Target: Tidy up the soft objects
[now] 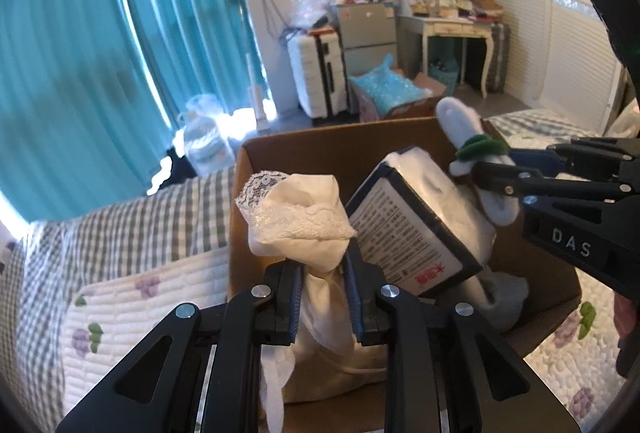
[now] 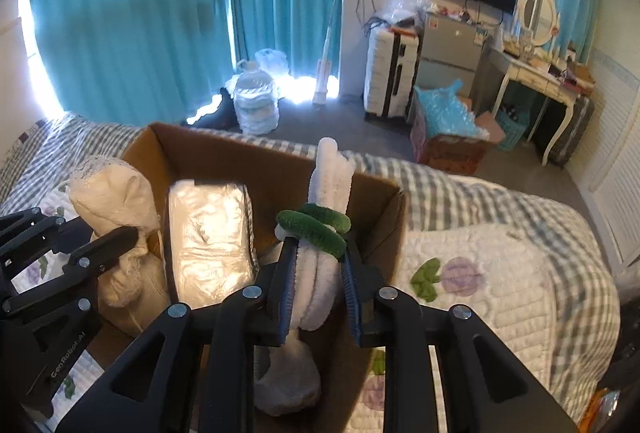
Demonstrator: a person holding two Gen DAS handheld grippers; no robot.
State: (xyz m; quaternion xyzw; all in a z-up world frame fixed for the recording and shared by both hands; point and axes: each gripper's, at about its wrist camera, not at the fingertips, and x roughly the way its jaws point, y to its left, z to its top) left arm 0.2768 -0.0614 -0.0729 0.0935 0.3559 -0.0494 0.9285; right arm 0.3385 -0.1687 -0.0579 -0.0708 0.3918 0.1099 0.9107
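Note:
A brown cardboard box stands on the bed; it also shows in the right wrist view. My left gripper is shut on a cream cloth bag with a lace top, held over the box's left side; the bag shows in the right wrist view. My right gripper is shut on a white fuzzy plush with green rings, over the box's right side; it shows in the left wrist view. A plastic-wrapped tissue pack leans inside the box between them, seen in the right wrist view.
The box sits on a quilted floral bedspread over a grey checked sheet. Beyond the bed are teal curtains, a white suitcase, a water jug, a box with a blue bag and a dressing table.

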